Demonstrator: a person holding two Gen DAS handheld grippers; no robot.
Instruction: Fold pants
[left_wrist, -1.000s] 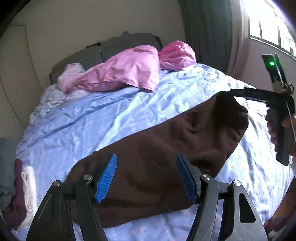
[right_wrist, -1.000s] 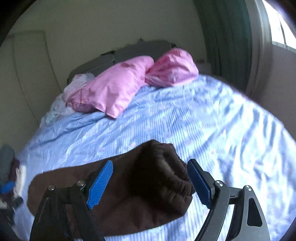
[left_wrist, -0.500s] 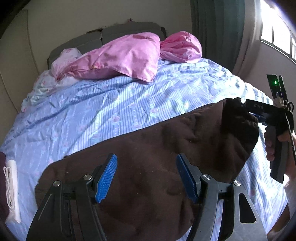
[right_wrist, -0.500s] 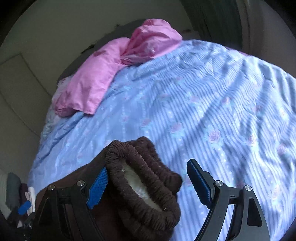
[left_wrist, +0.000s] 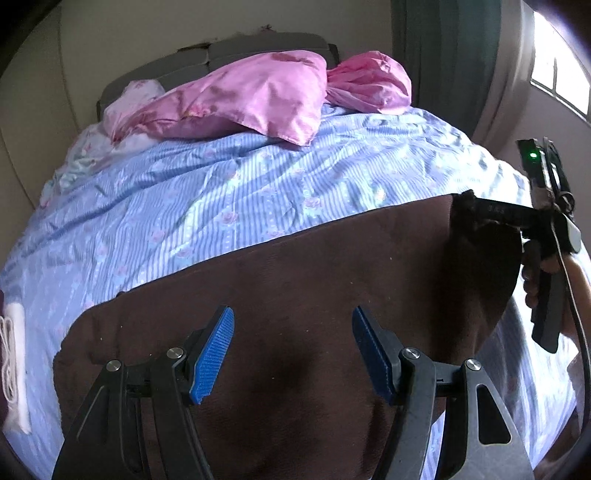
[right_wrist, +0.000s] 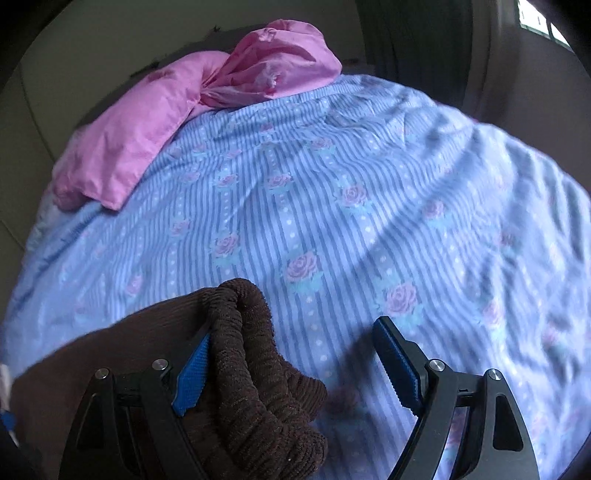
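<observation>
The dark brown pants (left_wrist: 295, 280) lie spread across the near part of the blue striped bed (left_wrist: 229, 192). My left gripper (left_wrist: 291, 349) is open just above the middle of the pants, with nothing between its blue pads. My right gripper (right_wrist: 291, 363) is open at the ribbed elastic waistband (right_wrist: 251, 350), which bunches against its left pad (right_wrist: 194, 373) and fills the left half of the gap. The right gripper's body also shows in the left wrist view (left_wrist: 506, 216), at the pants' right end.
Two pink pillows (left_wrist: 258, 99) and a pale floral one lie at the head of the bed against the grey headboard (left_wrist: 229, 55). A white folded cloth (left_wrist: 14, 365) lies at the left edge. A curtain and window are at the right.
Both grippers have come lower and closer to the bed. The pants now fill more of the left wrist view. The waistband has shifted left against the right gripper's left pad.
</observation>
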